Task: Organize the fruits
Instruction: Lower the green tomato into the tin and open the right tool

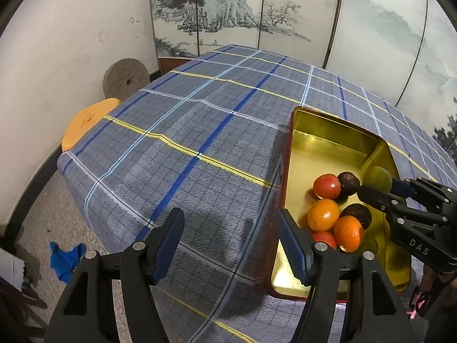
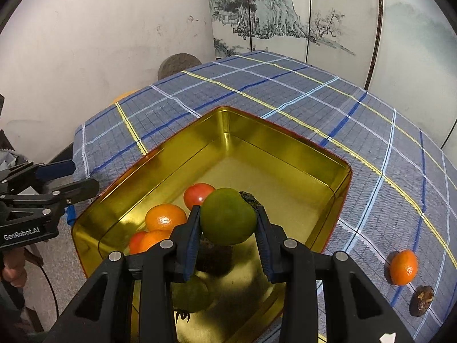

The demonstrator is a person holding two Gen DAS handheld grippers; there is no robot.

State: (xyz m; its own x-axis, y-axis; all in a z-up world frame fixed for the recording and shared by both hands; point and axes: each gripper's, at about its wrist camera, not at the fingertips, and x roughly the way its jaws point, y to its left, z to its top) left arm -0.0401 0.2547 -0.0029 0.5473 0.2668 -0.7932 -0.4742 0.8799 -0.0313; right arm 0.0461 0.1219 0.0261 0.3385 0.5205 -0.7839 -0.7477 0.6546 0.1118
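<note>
A gold tin box [image 2: 285, 143] [image 1: 328, 125] stands on the plaid tablecloth. My right gripper [image 2: 228, 223] is shut on a green fruit [image 2: 227, 217] [image 1: 378, 177] and holds it above the box. In the box lie a red tomato [image 2: 197, 194] [image 1: 327, 185], oranges [image 2: 164, 217] [image 1: 322, 214], dark brown fruits [image 1: 348, 183] and another green fruit [image 2: 191, 294]. My left gripper [image 1: 231, 245] is open and empty, left of the box over the cloth; it also shows in the right wrist view [image 2: 68, 177].
An orange [image 2: 403, 267] and a dark brown fruit [image 2: 422, 300] lie on the cloth [image 1: 200, 131] right of the box. A stone disc [image 1: 125, 78] and an orange stool [image 1: 85, 123] stand by the left wall. A blue rag [image 1: 65, 260] lies on the floor.
</note>
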